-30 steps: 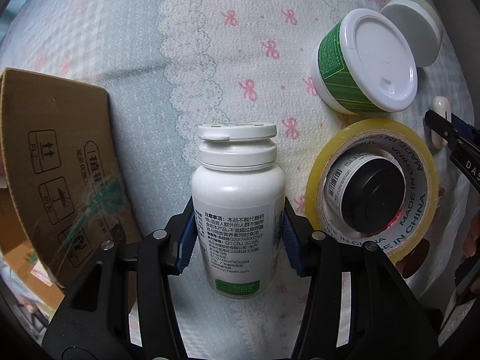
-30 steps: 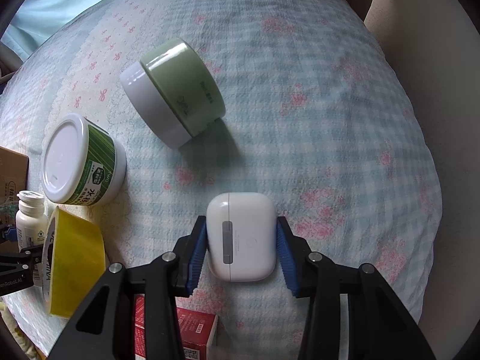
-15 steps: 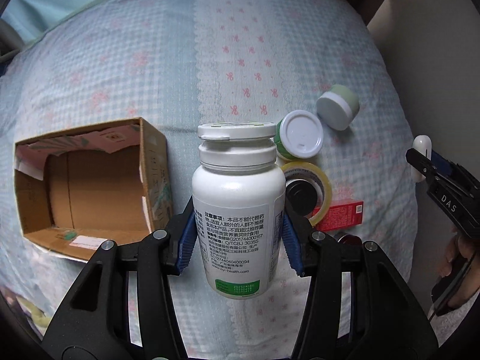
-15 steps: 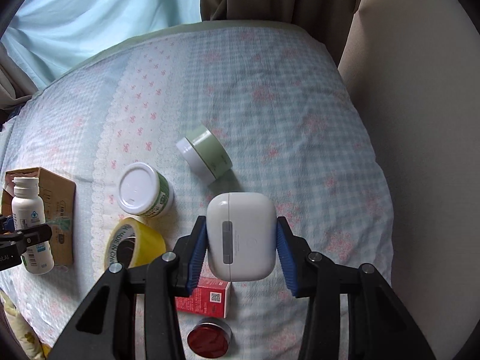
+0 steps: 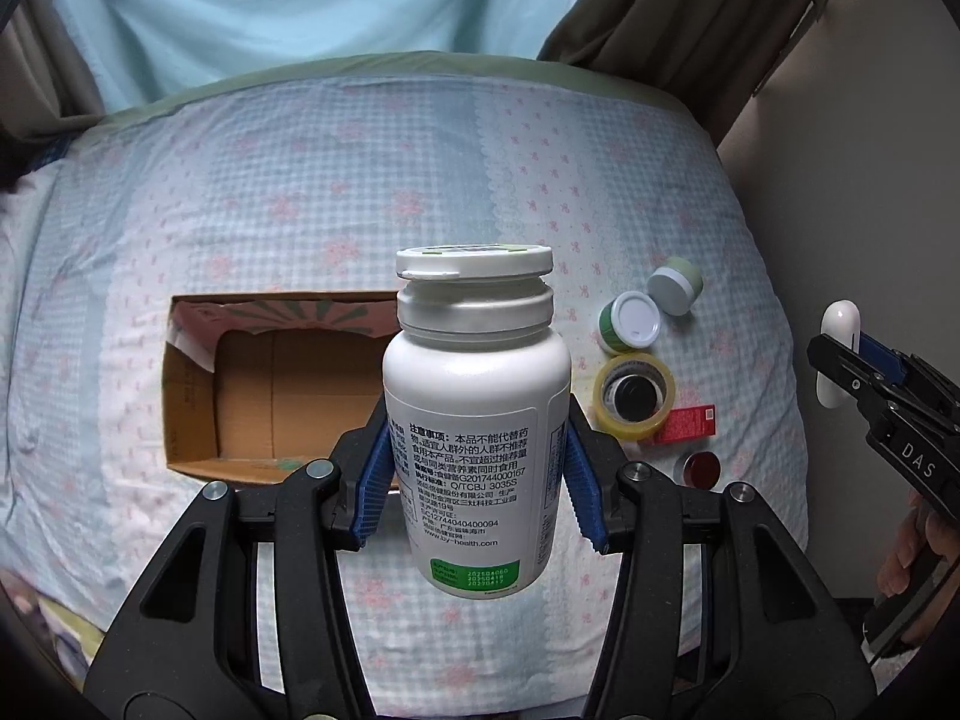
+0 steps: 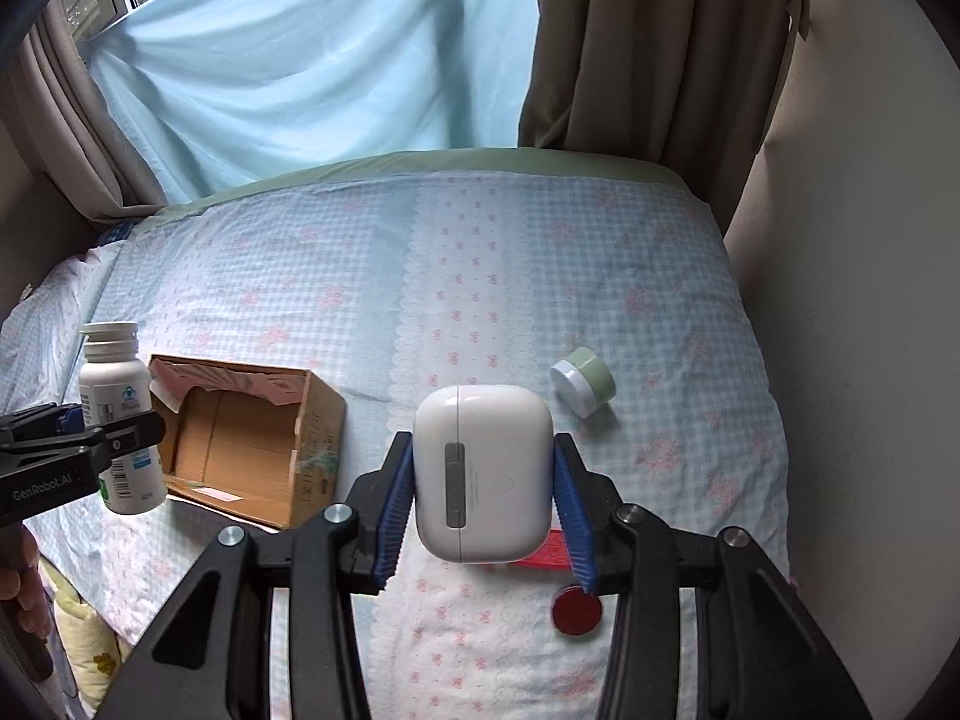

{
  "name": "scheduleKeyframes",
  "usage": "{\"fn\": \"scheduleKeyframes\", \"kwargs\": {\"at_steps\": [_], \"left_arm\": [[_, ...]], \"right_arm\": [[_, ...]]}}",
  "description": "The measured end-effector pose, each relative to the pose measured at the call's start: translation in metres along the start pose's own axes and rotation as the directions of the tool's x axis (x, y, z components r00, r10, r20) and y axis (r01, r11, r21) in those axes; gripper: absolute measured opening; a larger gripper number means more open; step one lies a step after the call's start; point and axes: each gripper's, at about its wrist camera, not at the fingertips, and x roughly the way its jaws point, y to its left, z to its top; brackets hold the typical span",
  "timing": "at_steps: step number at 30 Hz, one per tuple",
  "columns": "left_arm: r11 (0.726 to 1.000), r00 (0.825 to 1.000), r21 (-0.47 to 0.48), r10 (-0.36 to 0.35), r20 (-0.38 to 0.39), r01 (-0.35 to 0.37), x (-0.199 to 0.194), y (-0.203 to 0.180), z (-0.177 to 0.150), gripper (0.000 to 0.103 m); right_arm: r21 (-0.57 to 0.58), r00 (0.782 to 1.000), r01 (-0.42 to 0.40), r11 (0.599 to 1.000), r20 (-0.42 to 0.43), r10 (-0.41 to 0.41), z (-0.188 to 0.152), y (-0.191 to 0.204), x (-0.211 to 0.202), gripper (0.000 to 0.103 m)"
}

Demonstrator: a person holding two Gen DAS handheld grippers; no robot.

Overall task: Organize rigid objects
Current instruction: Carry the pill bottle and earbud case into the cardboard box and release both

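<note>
Left wrist view: a white pill bottle (image 5: 477, 414) is clamped upright between the blue pads of the left gripper (image 5: 477, 468), raised well above a bed (image 5: 300, 192) covered in a pale blue checked sheet with pink flowers. An open cardboard box (image 5: 192, 384) is seen on the sheet behind and to the left of the bottle. To the right of the bottle, a cluster of small things is laid on the sheet: a roll of yellow tape (image 5: 634, 397) with a black cap inside its ring, a green tub with a white lid (image 5: 629, 323) touching the tape's far side, a small pale green jar (image 5: 675, 286) just beyond, a red packet (image 5: 687, 425) beside the tape, and a round red tin (image 5: 699, 468) nearest the camera. At the right edge, the right gripper (image 5: 840, 354) is seen from the side.

Right wrist view: a white earbud case (image 6: 483, 471) is gripped between the blue pads of the right gripper, hinge side facing the camera, high above the sheet. The box is seen lower left, and the bottle in the left gripper just left of it, in the air. Light blue and brown curtains (image 6: 630, 42) are hung behind the bed.
</note>
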Motion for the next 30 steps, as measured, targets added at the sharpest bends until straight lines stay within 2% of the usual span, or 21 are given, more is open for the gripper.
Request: {"fn": "scheduleKeyframes", "kwargs": {"at_steps": [7, 15, 20, 25, 30], "left_arm": [[0.998, 0.996, 0.052, 0.026, -0.083, -0.022, 0.014, 0.102, -0.008, 0.046], [0.997, 0.977, 0.057, 0.057, -0.204, -0.047, 0.07, 0.189, -0.011, 0.047], [0.997, 0.961, 0.055, 0.063, -0.27, -0.05, 0.117, 0.211, -0.006, 0.047], [0.996, 0.942, 0.068, 0.077, -0.327, -0.058, 0.17, 0.223, 0.001, 0.047], [0.996, 0.915, 0.066, 0.083, -0.395, -0.061, 0.222, 0.228, -0.002, 0.046]], "right_arm": [[0.111, 0.994, -0.098, 0.989, -0.034, 0.103, 0.006, 0.09, 0.014, 0.041], [0.13, 0.974, -0.174, 0.976, -0.123, 0.19, 0.005, 0.177, 0.081, 0.041], [0.07, 0.962, -0.193, 0.979, -0.184, 0.203, 0.008, 0.209, 0.137, 0.041], [0.001, 0.95, -0.172, 0.985, -0.264, 0.166, 0.001, 0.221, 0.195, 0.041], [-0.111, 0.934, -0.174, 0.978, -0.333, 0.129, -0.015, 0.233, 0.25, 0.041]]}}
